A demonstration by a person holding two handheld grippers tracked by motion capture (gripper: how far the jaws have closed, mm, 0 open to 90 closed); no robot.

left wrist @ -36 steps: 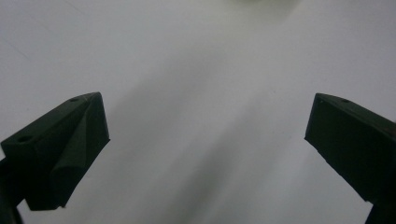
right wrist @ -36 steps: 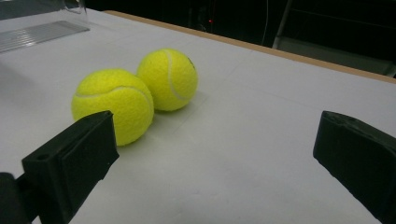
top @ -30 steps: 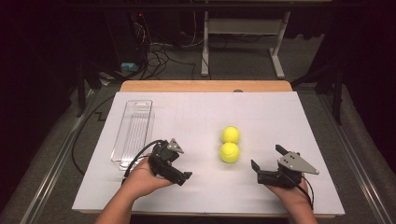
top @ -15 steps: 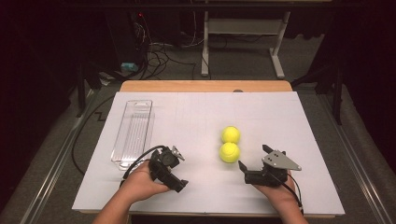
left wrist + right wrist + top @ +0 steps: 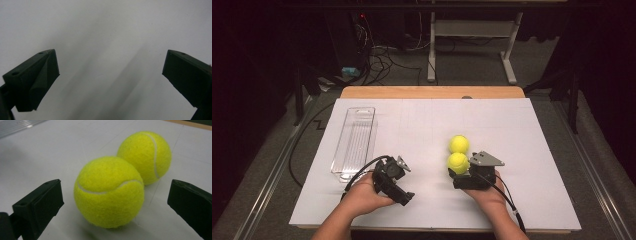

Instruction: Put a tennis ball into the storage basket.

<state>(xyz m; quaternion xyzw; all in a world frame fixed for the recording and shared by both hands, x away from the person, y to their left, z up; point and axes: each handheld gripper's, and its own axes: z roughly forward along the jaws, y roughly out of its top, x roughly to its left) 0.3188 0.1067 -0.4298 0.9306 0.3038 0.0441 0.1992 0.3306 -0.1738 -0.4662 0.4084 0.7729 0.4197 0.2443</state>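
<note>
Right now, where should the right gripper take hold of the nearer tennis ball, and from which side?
Probably across the nearer tennis ball at its widest, coming from the person's side, where the open right gripper already brackets it. The far tennis ball sits close behind, leaving both flanks free.

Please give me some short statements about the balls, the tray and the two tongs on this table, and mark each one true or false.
1. Two yellow tennis balls lie on the white table. True: the near ball sits just in front of the far ball.
2. The right tongs are shut on the near ball. False: the jaws stand open on either side of it, not touching.
3. The clear tray holds one ball. False: the tray is empty.
4. The left tongs are open over bare table. True.
5. The tray lies to the right of the balls. False: it lies to their left.
</note>
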